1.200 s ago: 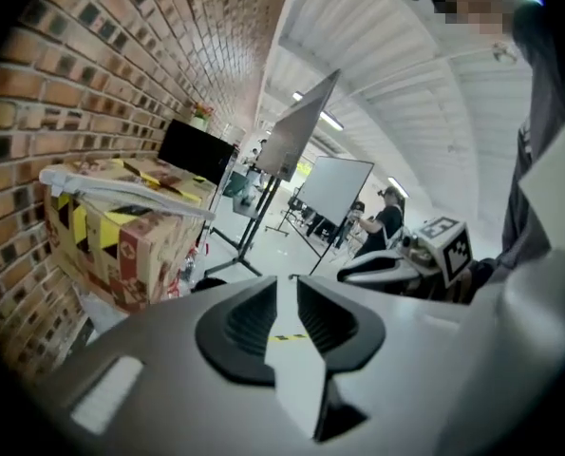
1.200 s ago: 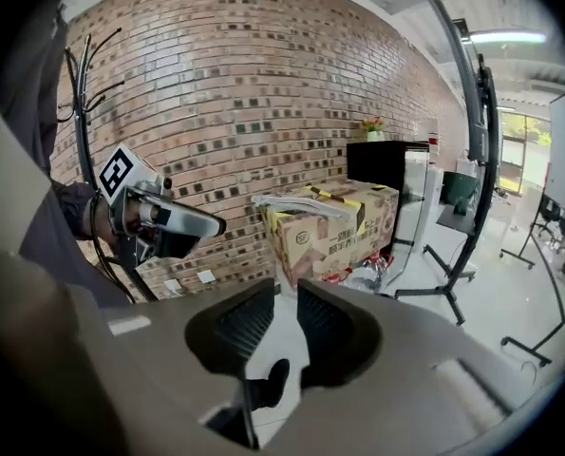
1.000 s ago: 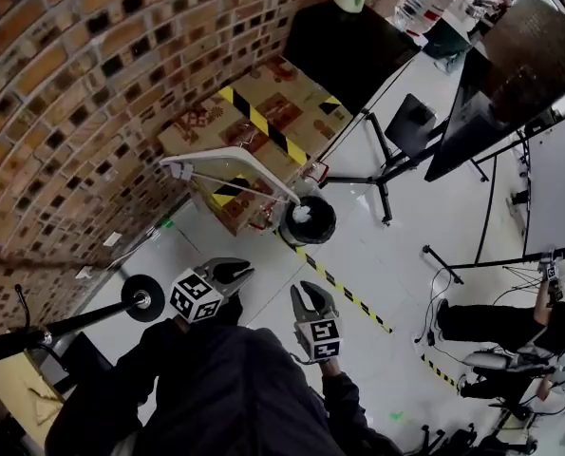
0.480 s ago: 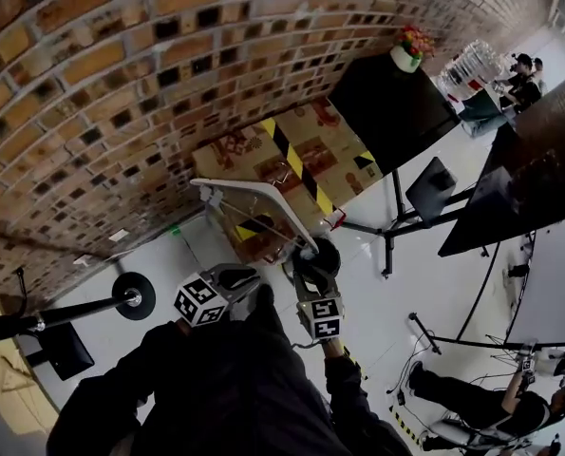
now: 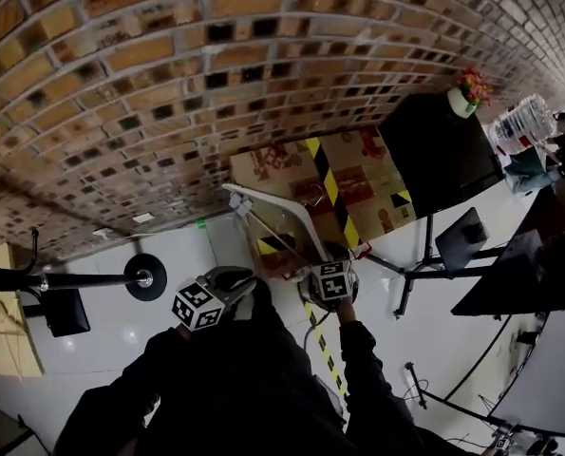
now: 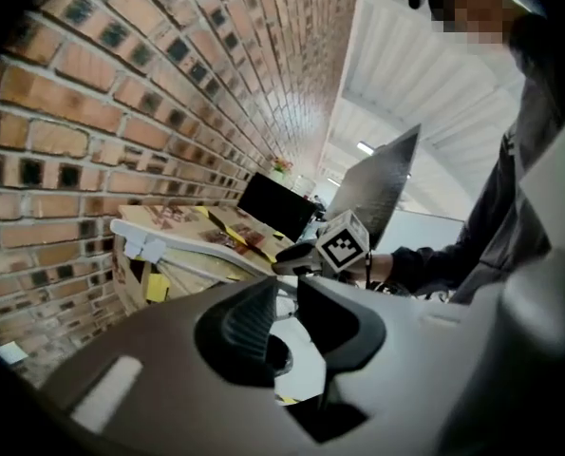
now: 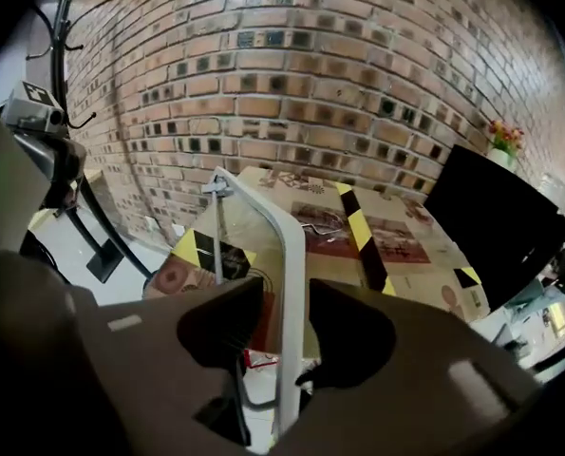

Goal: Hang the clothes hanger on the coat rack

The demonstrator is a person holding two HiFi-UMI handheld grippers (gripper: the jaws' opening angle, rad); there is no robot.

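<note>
Curved white hanger [image 7: 289, 283], rough brick wall [image 7: 310, 84]

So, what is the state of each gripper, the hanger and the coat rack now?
White clothes hanger: not hung, by the cardboard box.
Right gripper: jaws opening, hanger arm between them, not pressed.
Left gripper: jaws apart, empty.
Coat rack: standing, no hanger seen on it.

From my seat, the clothes hanger [image 5: 274, 218] sits just in front of the cardboard boxes [image 5: 358, 174], which stand against the brick wall [image 5: 216, 65]. The coat rack [image 5: 73, 279] is well to its left. Right of the boxes stands a dark panel [image 5: 439, 150] with a flower pot [image 5: 464, 98] on top.
</note>
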